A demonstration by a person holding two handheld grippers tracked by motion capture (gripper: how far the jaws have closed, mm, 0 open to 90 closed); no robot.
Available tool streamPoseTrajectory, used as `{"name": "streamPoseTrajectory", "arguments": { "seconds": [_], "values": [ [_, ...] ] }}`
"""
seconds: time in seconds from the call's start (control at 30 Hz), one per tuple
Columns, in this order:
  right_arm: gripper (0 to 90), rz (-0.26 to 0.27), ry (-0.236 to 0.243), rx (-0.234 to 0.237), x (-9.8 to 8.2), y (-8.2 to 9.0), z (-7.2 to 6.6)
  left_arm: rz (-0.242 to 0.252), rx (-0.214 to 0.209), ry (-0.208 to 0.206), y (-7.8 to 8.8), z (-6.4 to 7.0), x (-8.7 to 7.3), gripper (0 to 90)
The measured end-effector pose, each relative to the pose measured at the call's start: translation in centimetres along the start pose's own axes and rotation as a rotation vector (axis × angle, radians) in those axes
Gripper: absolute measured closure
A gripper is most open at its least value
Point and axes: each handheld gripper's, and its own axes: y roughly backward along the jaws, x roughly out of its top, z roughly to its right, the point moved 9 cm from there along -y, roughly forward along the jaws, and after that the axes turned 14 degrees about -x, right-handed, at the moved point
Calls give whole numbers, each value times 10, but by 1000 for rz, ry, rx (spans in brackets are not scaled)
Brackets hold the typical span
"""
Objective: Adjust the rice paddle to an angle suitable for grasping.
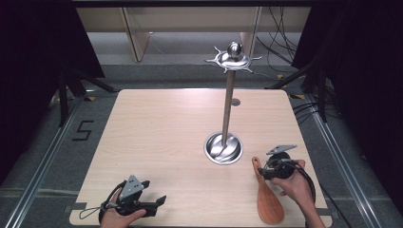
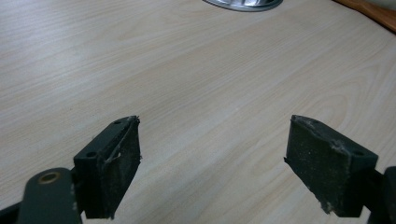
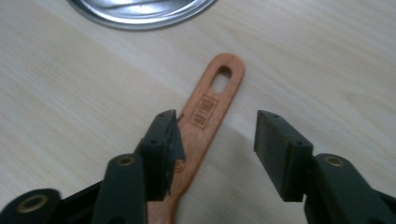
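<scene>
- Left tool [image 1: 159, 202], near the counter's [image 1: 157, 123] front-left corner, stands wide over bare wood.
- A steel hook stand [image 1: 223, 148] rises right of centre.
- Right tool [image 3: 217, 144], jaws apart and empty, hides part of the wooden rice spatula [image 1: 267, 197]; its handle points toward the stand, its blade toward the front edge.

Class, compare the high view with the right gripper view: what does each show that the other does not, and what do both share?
High view alone: the stand's tall pole with its hooked top, the left gripper open near the table's front edge, and the spatula's broad blade.
Right gripper view alone: the stamped mark on the handle and the slotted hanging hole.
Both: the wooden spatula, the stand's round metal base, the light wooden table and the right gripper, open over the handle.
</scene>
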Motion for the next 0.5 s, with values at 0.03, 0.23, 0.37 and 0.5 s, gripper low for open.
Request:
{"name": "streamPoseTrajectory", "arguments": {
  "seconds": [0.03, 0.23, 0.37, 0.5],
  "values": [
    [429, -34, 6, 16, -2, -2, -5, -6, 1, 1, 0, 0, 0, 170],
    [358, -87, 25, 17, -6, -7, -10, -11, 0, 0, 1, 0, -1, 170],
    [372, -128, 45, 3, -8, -10, -11, -7, -2, 1, 0, 0, 0, 170],
    [471, -136, 81, 18, -5, -10, -13, -5, -2, 1, 0, 0, 0, 170]
  ]
}}
